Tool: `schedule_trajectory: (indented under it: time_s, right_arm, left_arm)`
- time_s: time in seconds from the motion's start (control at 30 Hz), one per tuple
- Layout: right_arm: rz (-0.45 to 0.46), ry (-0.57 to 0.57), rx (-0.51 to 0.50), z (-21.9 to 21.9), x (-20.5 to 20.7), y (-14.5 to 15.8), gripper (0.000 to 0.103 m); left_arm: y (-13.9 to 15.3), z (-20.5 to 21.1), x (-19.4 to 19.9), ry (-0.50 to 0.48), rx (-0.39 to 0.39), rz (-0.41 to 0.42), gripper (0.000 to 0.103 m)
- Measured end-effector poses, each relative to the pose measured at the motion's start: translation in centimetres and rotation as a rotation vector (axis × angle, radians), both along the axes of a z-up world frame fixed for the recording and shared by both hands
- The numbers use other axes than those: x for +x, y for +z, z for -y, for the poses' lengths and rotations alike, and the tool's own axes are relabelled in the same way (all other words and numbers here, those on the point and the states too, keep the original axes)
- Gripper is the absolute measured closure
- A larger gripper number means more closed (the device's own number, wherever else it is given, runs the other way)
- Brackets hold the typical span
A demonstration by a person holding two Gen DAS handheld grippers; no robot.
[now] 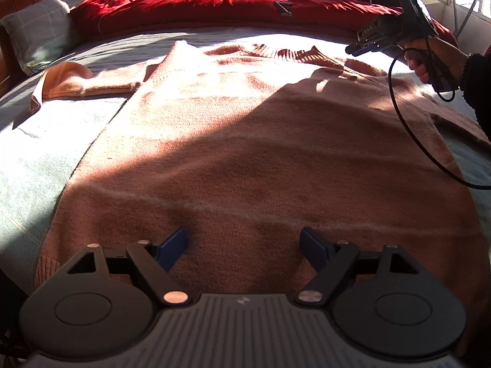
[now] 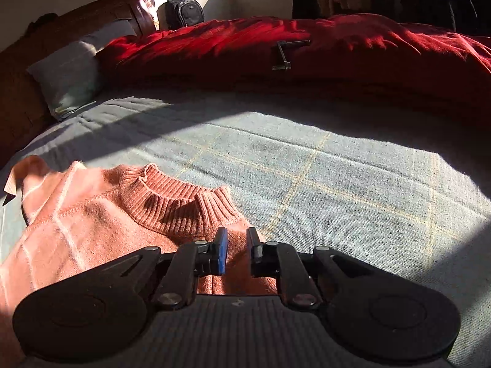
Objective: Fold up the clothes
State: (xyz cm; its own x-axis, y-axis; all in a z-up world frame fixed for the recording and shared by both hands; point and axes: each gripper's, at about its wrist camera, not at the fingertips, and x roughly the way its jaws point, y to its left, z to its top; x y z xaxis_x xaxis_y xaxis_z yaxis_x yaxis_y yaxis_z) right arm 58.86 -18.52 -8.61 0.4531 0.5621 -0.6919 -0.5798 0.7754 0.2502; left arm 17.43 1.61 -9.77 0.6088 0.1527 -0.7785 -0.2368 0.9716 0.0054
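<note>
left gripper [image 1: 244, 247]: black arms, blue pads, silver screws | right gripper [image 2: 236, 247]: same build, black cable [image 1: 408, 128] | sleeve [image 1: 478, 82]: dark, fuzzy

One salmon-pink knit sweater [image 1: 245, 141] with ribbed collar lay on one grey checked bed cover [image 2: 337, 168]; one crumpled red quilt [image 2: 307, 43], one grey pillow [image 2: 67, 76], one black backpack [image 2: 184, 10], one small dark metal crank handle [image 2: 284, 55], two black two-finger grippers: left gripper [image 1: 244, 245], right gripper [image 2: 237, 247]
</note>
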Motion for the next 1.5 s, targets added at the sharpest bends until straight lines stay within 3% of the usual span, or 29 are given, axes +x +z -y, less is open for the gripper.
schedule_trajectory:
  time_s: [0.13,0.2,0.27,0.4,0.47,0.6,0.63,0.73,0.9,1.0,1.07,1.2,1.27,1.3,1.4,1.5]
  right_arm:
    - [-0.061,-0.099,0.061,0.7,2.0,-1.7,0.088]
    - [-0.081,-0.091,0.057,0.4,2.5,-2.8,0.084]
    - [-0.038,-0.044,0.010,-0.3,1.7,-3.3,0.075]
    - [0.061,0.041,-0.093,-1.8,0.3,-4.0,0.070]
    - [0.098,0.041,-0.134,-2.2,0.2,-3.8,0.060]
    - [0.057,0.033,-0.144,-2.2,0.7,-4.1,0.055]
    - [0.042,0.041,-0.147,-2.2,0.6,-3.9,0.057]
    - [-0.024,0.087,-0.135,-2.4,0.6,-3.3,0.091]
    - [0.110,0.088,-0.221,-3.5,0.0,-1.8,0.094]
    - [0.078,0.053,-0.213,-3.8,1.5,-1.9,0.094]
    - [0.029,0.041,-0.195,-3.5,2.1,-2.0,0.086]
    - [0.033,-0.006,-0.104,-0.8,0.5,0.5,0.073]
    - [-0.009,-0.023,-0.055,0.8,-0.6,1.5,0.051]
    - [-0.049,-0.026,-0.040,1.4,-1.2,1.5,0.047]
    - [-0.141,-0.048,-0.013,1.9,-1.4,-0.4,0.047]
    - [-0.114,-0.128,-0.003,1.3,0.0,-3.0,0.047]
  left_arm:
    - [-0.1,0.6,-0.3,-0.019,0.010,0.000,0.021]
    - [-0.1,0.5,-0.6,-0.020,0.005,0.000,0.021]
    - [-0.2,0.3,-0.9,-0.020,-0.002,0.000,0.021]
    - [-0.3,0.2,-0.7,-0.006,-0.007,0.000,0.021]
    - [-0.4,0.4,-0.6,-0.011,0.005,-0.003,0.021]
    - [-0.4,0.7,-0.9,-0.023,0.010,-0.003,0.021]
    - [-0.4,0.6,-0.9,-0.022,0.006,-0.002,0.021]
    - [-0.3,0.4,-0.9,-0.017,-0.001,0.000,0.021]
    - [-0.3,0.4,-0.8,-0.018,0.004,0.003,0.021]
    - [-0.2,0.3,-1.0,-0.020,0.004,0.001,0.021]
    - [0.0,0.0,-1.1,-0.013,-0.003,0.007,0.021]
    - [0.5,-0.7,-1.0,0.003,-0.004,0.027,0.021]
    - [0.9,-0.8,-0.6,-0.010,-0.010,0.047,0.021]
    - [1.1,-0.8,-0.4,-0.018,-0.016,0.054,0.021]
    - [1.2,-0.8,0.4,-0.037,-0.019,0.058,0.021]
    - [1.2,-0.4,0.6,-0.045,-0.009,0.053,0.021]
